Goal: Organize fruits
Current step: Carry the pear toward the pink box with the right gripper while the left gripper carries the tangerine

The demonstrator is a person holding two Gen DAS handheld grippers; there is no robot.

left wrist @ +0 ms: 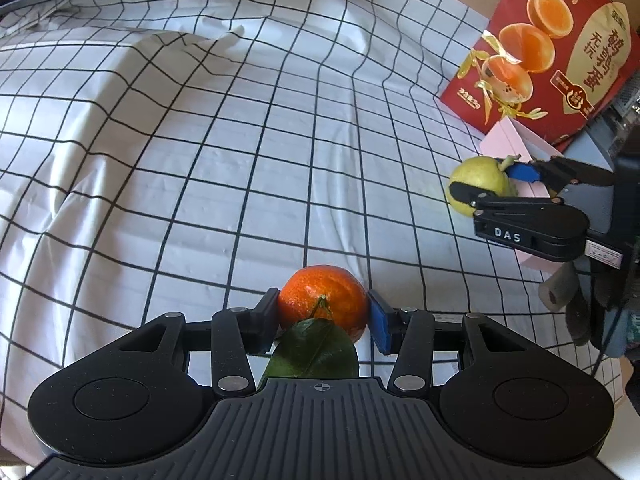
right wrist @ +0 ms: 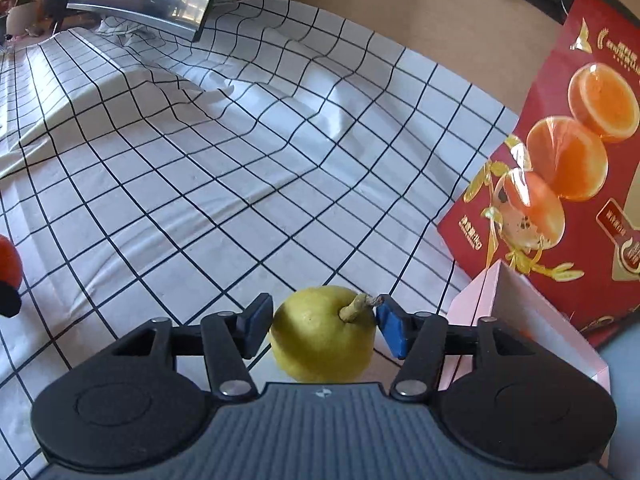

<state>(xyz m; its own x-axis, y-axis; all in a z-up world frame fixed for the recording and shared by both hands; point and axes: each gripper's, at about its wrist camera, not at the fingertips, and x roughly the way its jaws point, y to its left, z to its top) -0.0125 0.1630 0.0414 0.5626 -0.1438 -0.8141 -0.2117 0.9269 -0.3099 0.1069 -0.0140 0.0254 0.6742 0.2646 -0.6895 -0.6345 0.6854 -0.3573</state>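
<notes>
Right wrist view: the right hand-held gripper (right wrist: 322,326) stands apart around the pear (right wrist: 322,334), seemingly not pressing; the left hand-held gripper (left wrist: 323,316) clamps the tangerine (left wrist: 323,300). The freed pear could roll on the wrinkled cloth (right wrist: 240,160).

We see a bright orange mandarin (left wrist: 323,300) with dimpled skin, its short stem turned toward the camera and a dark green leaf (left wrist: 316,350) attached below it, sitting on the checked cloth (left wrist: 200,168). Well apart from it lies a yellow-green pear (right wrist: 322,334), smooth and round, its stubby brown stem (right wrist: 358,305) tilted up to the right. The pear rests on the same cloth just beside a pink box (right wrist: 516,320).
</notes>
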